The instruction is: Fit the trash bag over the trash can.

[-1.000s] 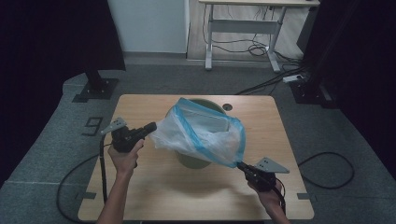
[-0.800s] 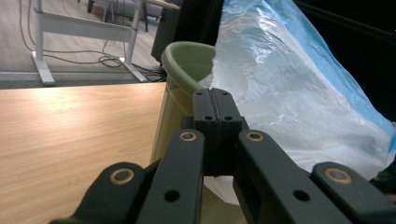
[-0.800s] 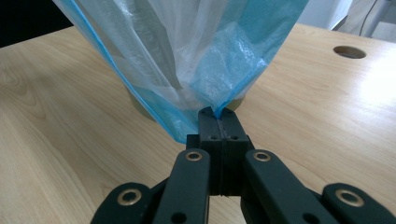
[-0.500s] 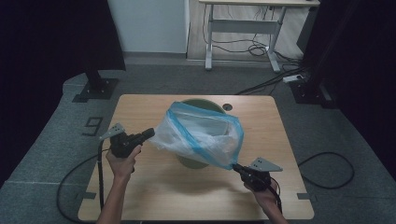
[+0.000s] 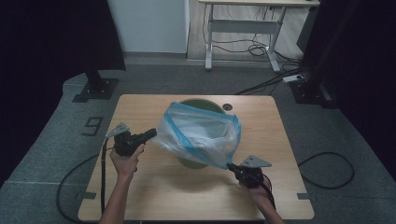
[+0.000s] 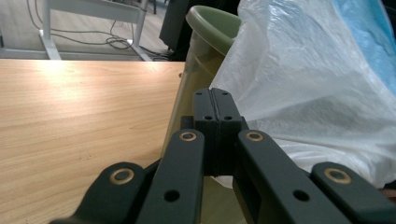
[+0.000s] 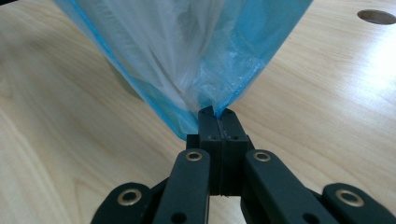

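A clear plastic bag with a blue-banded rim (image 5: 201, 135) is stretched over a green bin (image 5: 198, 105) that stands near the middle of the wooden table (image 5: 154, 186). In the high view the bag's mouth hangs open above the bin, the film spread between the two grippers and covering most of the bin's top; only the far arc of the green rim and a bit of its near wall under the film can be seen. Whether anything lies inside the bin or the bag cannot be told, since the crumpled film hides the inside. The left gripper (image 5: 150, 134) is at the bag's left edge; in the left gripper view its jaws are pressed flat together, clenched at the white film (image 6: 303, 93) just beside the bin's wall (image 6: 201, 51), though the pinched plastic itself is hard to make out. The right gripper (image 5: 232, 167) is at the near right corner of the bag, low over the table; in the right gripper view its jaws are clenched on the blue-edged corner (image 7: 210, 100), the film fanning up and away from them. A round hole (image 5: 227, 107) in the tabletop lies just beside the bin.
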Action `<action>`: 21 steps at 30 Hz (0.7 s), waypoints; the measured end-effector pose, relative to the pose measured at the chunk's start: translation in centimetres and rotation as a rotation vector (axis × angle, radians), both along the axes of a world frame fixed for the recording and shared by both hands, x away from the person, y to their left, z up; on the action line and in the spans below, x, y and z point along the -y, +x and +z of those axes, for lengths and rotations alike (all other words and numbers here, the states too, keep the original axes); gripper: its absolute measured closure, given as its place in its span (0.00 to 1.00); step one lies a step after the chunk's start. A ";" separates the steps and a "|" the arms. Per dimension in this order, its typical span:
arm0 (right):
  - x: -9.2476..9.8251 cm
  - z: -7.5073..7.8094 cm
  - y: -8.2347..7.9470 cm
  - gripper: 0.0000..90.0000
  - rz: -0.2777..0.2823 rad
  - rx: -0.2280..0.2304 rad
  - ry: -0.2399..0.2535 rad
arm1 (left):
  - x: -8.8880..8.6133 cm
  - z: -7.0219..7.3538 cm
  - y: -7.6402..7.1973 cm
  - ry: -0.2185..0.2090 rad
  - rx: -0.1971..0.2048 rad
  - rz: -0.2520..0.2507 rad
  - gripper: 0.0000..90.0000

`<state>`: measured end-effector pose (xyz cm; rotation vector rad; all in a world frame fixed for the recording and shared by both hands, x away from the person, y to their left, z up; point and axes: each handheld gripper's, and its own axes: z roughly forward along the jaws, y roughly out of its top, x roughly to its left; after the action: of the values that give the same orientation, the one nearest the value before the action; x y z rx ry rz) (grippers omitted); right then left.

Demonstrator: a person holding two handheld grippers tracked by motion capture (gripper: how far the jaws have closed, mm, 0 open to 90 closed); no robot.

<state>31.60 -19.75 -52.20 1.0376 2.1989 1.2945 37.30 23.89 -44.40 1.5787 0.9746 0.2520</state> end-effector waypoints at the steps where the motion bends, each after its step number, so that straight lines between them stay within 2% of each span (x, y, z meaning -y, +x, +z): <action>1: 0.0 0.1 0.3 0.99 -0.002 -0.001 -0.003 | 0.0 0.0 0.2 0.000 -0.006 0.002 1.00; 6: 0.0 0.2 1.6 0.99 -0.015 -0.015 -0.009 | 0.1 0.0 0.7 -0.011 -0.016 0.011 1.00; 9: 0.0 0.3 1.8 0.97 -0.009 -0.011 -0.006 | 0.2 0.1 0.6 -0.005 -0.011 0.013 1.00; 11: 0.4 0.6 1.5 0.83 -0.006 0.009 0.005 | 0.1 0.2 0.5 0.004 -0.004 0.013 1.00; 13: 1.3 1.1 1.0 0.75 -0.011 0.034 0.016 | 0.0 0.3 0.3 0.007 0.000 0.014 1.00; 16: 3.2 2.3 0.3 0.68 -0.056 0.072 0.018 | -0.1 0.5 0.1 0.007 0.005 0.013 1.00; 21: 6.4 5.3 0.1 0.63 -0.138 0.132 0.033 | -0.2 0.6 0.0 0.006 0.007 0.018 1.00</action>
<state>31.67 -26.16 -46.86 1.0643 1.9790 1.3023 37.32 24.05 -43.81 1.5739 0.9834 0.2727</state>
